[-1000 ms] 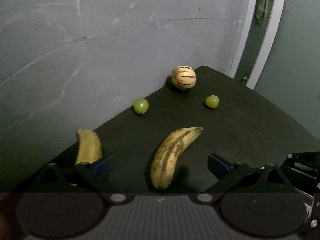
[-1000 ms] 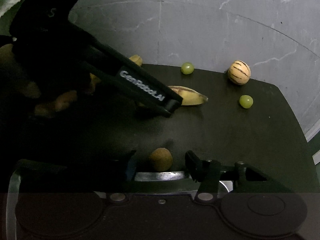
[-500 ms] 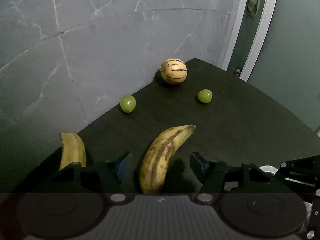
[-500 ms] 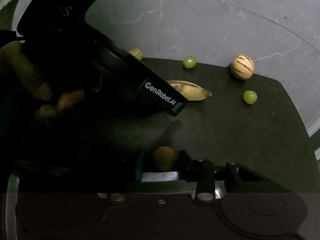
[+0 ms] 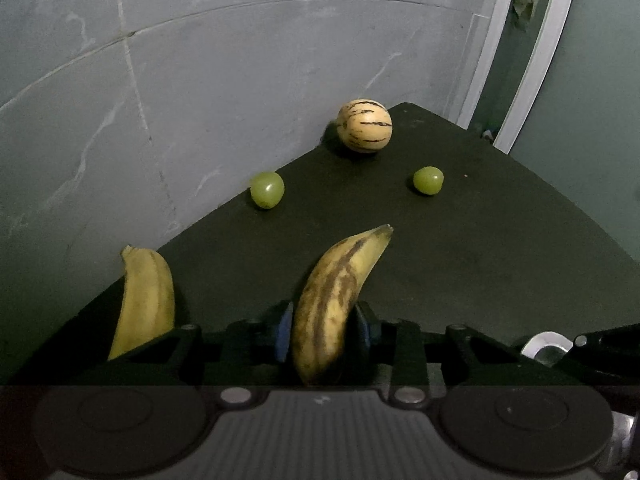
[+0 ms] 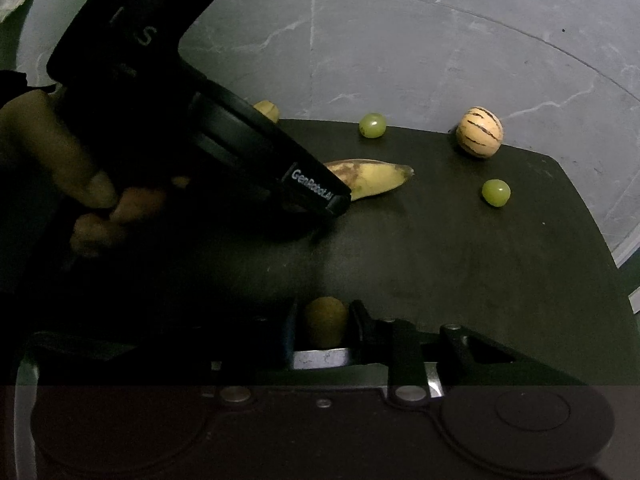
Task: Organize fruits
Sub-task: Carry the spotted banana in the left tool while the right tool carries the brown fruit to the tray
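Observation:
My left gripper [image 5: 322, 326] is shut on a spotted banana [image 5: 336, 296] lying on the dark table [image 5: 500, 264]; the banana also shows in the right wrist view [image 6: 372, 178], half hidden by the left gripper's body [image 6: 248, 148]. My right gripper [image 6: 324, 324] is shut on a small brown round fruit [image 6: 325, 322] low over the table. A second banana [image 5: 146, 300] lies at the table's left edge. Two green grapes [image 5: 267, 189] [image 5: 428, 180] and a striped cream melon [image 5: 364, 125] sit farther back.
A grey marbled wall [image 5: 200, 80] runs along the table's left edge. A white door frame [image 5: 532, 60] stands beyond the far corner. A metal part [image 5: 546, 342] of the other gripper shows at lower right in the left wrist view.
My left gripper moved forward around the spotted banana and closed on it. My right gripper closed on the brown fruit.

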A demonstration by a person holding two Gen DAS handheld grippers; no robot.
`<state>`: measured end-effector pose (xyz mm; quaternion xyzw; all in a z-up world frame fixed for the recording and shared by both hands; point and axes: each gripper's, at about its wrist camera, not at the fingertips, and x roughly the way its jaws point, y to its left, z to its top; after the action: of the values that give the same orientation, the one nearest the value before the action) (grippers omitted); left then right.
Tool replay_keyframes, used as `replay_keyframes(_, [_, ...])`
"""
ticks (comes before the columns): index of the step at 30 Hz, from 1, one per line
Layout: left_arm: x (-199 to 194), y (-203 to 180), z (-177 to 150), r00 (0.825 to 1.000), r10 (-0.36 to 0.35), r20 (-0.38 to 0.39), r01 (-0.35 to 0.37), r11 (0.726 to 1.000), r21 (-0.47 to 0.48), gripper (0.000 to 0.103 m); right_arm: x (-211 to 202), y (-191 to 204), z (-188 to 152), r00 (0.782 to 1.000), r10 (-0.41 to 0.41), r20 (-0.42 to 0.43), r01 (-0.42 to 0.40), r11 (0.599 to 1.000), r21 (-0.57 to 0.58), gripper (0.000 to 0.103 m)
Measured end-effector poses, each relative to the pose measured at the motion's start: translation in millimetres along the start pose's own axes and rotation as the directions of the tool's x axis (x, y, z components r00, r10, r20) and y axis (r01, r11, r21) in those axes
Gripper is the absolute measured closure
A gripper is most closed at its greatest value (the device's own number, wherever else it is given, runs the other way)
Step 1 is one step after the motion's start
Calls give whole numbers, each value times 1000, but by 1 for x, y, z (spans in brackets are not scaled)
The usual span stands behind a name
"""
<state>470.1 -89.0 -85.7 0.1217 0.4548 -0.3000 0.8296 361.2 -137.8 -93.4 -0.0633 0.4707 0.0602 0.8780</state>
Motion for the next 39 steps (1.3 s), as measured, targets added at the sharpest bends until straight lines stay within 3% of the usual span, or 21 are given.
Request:
replay_keyframes(20, [-50, 5, -42, 999, -39, 10, 40, 984, -176, 72, -42, -1, -11, 998, 20, 57, -20, 1000, -17, 74])
replay_keyframes(39, [-129, -41, -108, 998, 35, 47, -17, 946, -325, 72, -100, -29, -60, 986, 151, 75, -142, 984, -109, 74])
